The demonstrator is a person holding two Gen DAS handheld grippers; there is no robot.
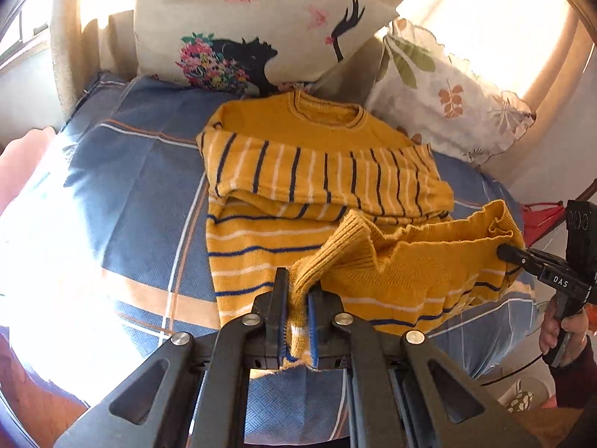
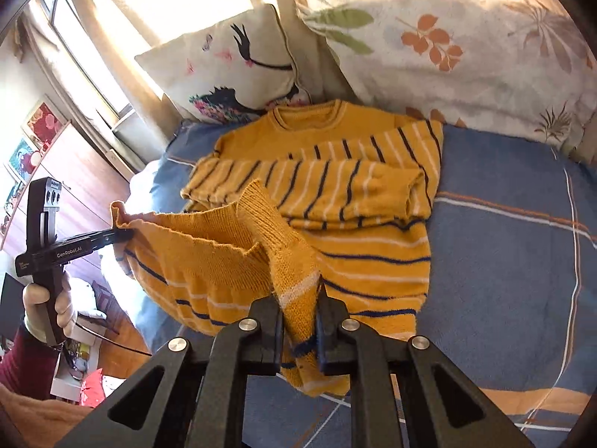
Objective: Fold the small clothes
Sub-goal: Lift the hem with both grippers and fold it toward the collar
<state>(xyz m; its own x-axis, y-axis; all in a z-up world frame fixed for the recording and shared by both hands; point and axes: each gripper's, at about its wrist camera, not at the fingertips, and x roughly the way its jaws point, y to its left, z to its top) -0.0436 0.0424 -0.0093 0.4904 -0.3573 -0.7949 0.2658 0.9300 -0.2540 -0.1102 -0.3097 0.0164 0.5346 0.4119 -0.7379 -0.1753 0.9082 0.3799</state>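
A small yellow sweater (image 1: 283, 171) with blue and white stripes lies on the blue bed cover, collar toward the pillows, both sleeves folded across its chest. It also shows in the right wrist view (image 2: 358, 231). My left gripper (image 1: 298, 291) is shut on one corner of the ribbed bottom hem. My right gripper (image 2: 300, 298) is shut on the other hem corner. The hem (image 1: 421, 246) is lifted off the bed and hangs stretched between the two grippers. The right gripper (image 1: 502, 252) shows in the left wrist view, the left gripper (image 2: 123, 235) in the right wrist view.
A blue bed cover (image 1: 130, 186) with orange and white lines lies under the sweater. A butterfly pillow (image 1: 253, 18) and a leaf-print pillow (image 1: 447, 97) stand at the head. A wooden dresser (image 2: 74, 171) stands beside the bed.
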